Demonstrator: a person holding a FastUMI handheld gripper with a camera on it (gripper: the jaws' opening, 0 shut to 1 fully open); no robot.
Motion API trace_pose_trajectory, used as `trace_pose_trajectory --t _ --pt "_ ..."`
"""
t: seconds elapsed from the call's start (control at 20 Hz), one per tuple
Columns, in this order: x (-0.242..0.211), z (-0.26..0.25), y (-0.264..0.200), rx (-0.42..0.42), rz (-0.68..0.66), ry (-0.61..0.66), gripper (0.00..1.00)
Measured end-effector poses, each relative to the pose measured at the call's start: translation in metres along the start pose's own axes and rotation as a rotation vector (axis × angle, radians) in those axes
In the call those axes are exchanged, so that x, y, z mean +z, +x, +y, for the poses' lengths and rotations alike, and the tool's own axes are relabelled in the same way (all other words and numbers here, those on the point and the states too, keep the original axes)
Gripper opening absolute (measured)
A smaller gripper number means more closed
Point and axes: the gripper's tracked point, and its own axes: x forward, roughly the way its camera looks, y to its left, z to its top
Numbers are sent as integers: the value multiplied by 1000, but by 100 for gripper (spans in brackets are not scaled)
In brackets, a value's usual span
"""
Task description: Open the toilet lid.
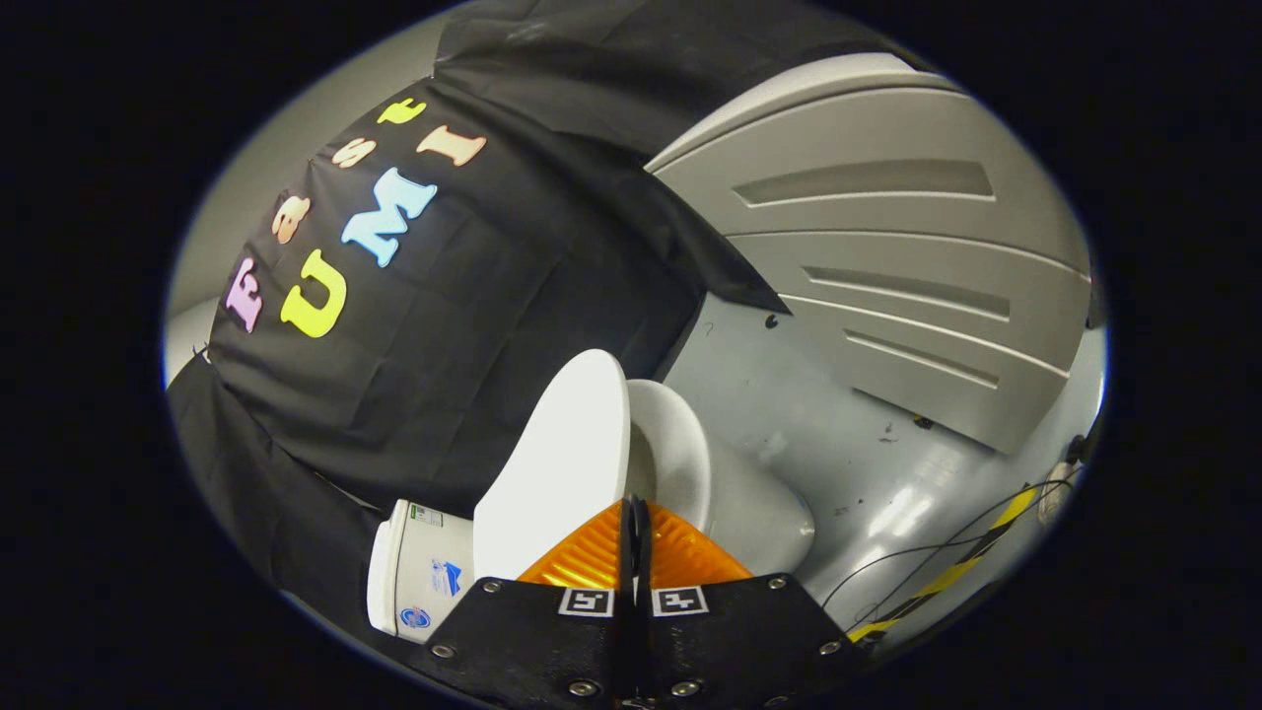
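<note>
two orange fingers (pixel 592 557) of gripper (pixel 636 523) pressed together, gripping nothing visible. toilet lid (pixel 557 463) just ahead, toward 11 o'clock, raised on edge, long axis along fingers. bowl (pixel 759 513) at 1 o'clock. tank (pixel 419 572) at 9.

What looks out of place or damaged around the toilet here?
Nothing looks damaged. The toilet lid stands raised off the seat, just ahead of the gripper, whose orange fingers are pressed together. Loose cables trail across the scuffed floor.
</note>
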Motion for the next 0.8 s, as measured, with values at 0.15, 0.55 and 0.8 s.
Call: trace_pose_trajectory --t 0.15,0.55,0.8 --pt "12 18 -10 -9 -20 -34 0" --pt "29 89 -38 -9 -76 -198 0" --pt "33 150 -61 24 -138 -293 0"
